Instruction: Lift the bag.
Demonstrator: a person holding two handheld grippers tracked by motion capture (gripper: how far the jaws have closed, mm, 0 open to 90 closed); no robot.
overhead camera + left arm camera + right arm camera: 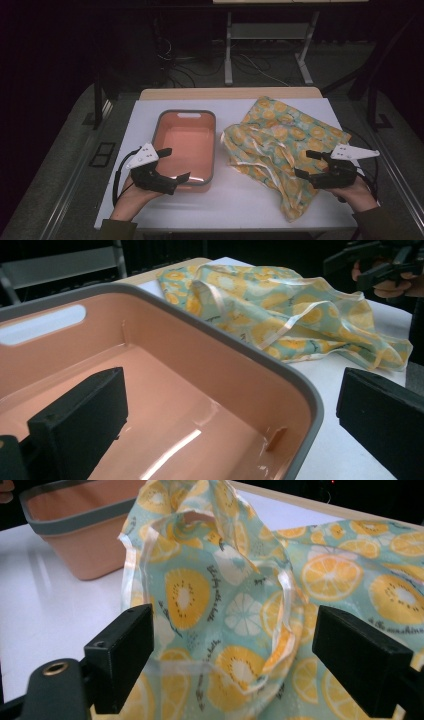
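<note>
I am holding my right gripper (314,166) with its jaws spread wide and gripping nothing, hovering at the near edge of the crumpled fruit-print cloth (280,142) — the fabric is lying bunched just ahead of and between the jaws. My left gripper (170,165) is also gaping wide, straddling the near corner of the empty pink tub (159,129), one jaw inside, one outside. Judging by this, nothing is grasped yet — presumably the cloth is going into the tub, and all of that remains.
</note>
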